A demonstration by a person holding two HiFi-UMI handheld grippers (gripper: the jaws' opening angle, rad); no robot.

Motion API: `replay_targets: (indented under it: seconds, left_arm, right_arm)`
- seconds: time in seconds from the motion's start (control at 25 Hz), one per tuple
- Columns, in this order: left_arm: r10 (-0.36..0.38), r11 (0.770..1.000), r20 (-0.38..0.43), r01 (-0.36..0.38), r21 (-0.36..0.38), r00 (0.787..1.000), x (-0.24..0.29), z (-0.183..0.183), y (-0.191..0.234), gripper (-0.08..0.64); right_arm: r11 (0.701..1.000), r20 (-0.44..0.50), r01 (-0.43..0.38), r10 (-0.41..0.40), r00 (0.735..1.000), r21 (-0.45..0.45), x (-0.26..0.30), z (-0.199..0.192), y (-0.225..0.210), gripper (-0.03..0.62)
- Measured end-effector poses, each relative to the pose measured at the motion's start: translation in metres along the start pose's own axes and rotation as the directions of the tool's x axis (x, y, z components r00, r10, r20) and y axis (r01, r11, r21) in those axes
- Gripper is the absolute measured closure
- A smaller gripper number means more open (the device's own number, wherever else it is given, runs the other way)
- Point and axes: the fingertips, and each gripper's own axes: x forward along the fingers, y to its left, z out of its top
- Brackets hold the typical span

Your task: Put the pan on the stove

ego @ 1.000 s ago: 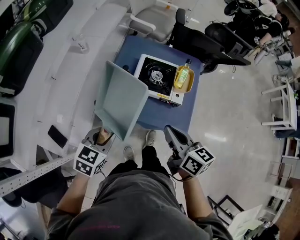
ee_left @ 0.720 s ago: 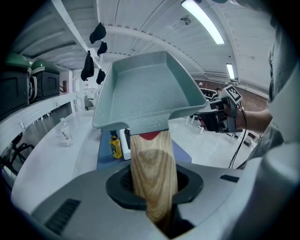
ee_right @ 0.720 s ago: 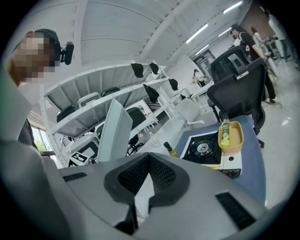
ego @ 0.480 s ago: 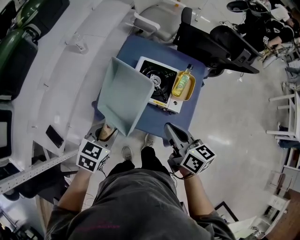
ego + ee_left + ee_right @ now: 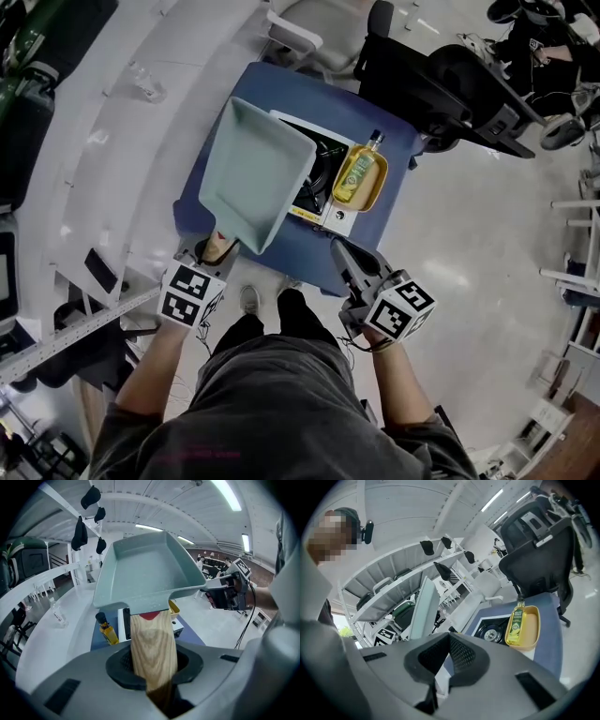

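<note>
A square pale green pan (image 5: 253, 173) with a wooden handle (image 5: 152, 653) hangs tilted above the left side of a white portable stove (image 5: 321, 217) on a small blue table (image 5: 380, 141). My left gripper (image 5: 217, 246) is shut on the handle; in the left gripper view the pan (image 5: 150, 569) fills the middle, with the stove (image 5: 123, 623) below it. My right gripper (image 5: 352, 267) is shut and empty at the table's near edge, right of the pan. The right gripper view shows the stove's burner (image 5: 492, 632) ahead.
A yellow oil bottle (image 5: 361, 169) lies in a yellow tray (image 5: 375, 192) on the stove's right side. A black office chair (image 5: 450, 80) stands behind the table, a white chair (image 5: 309, 23) at the back. White curved shelving (image 5: 112, 141) runs along the left.
The pan has moved forward over the stove and levelled, now covering more of the burner. The right gripper stays at the table's near edge.
</note>
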Motion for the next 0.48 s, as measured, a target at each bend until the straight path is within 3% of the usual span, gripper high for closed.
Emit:
replay_targets:
  seconds: [0.48]
  left_arm:
    - [0.032,0.999,-0.123,-0.032,-0.001,0.992,0.068,0.005,0.014,0.474]
  right_arm:
    - [0.998,-0.043,-0.022,0.024,0.999,0.055,0.014,0.005,-0.054,0.589]
